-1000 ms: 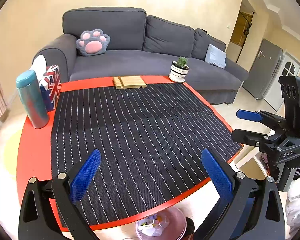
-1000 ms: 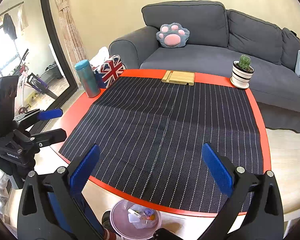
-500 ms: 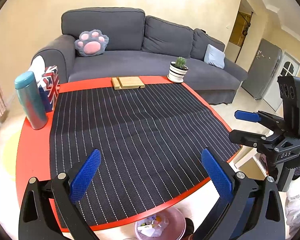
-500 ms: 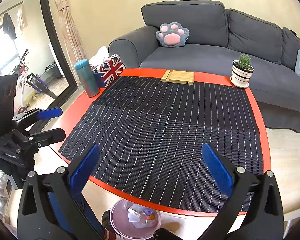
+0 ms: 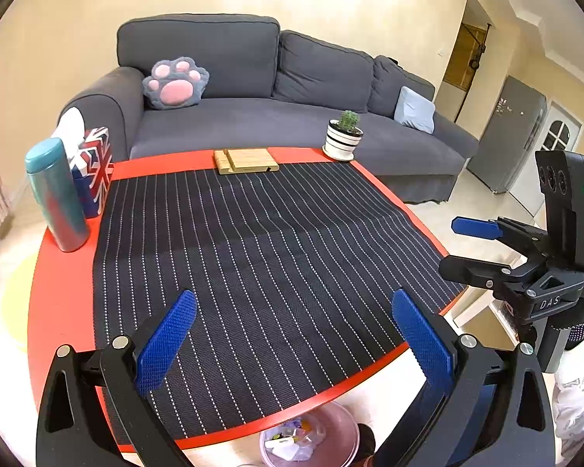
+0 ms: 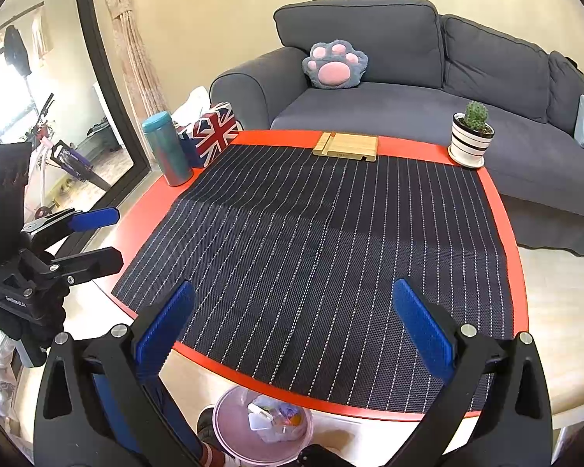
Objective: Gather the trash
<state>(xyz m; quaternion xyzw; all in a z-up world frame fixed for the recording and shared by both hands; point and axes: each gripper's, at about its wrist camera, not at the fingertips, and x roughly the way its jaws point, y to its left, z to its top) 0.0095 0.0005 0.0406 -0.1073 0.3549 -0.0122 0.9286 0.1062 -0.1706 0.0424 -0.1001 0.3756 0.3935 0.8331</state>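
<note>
Left gripper (image 5: 294, 334) spread, empty, low centre over mat (image 5: 253, 264). Right gripper (image 6: 292, 327) likewise spread, empty. Bin (image 6: 229, 432) with trash (image 6: 272, 420) bottom centre, below table (image 6: 519, 295) edge.

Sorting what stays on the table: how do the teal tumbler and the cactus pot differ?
The teal tumbler is tall, narrow, plain and capped; the cactus pot is short, wide, white with black stripes, open-topped with a plant. The tumbler stands at the table's far left beside the flag tissue box; the pot sits on a saucer at the far right. Both stand upright on the red rim.
</note>
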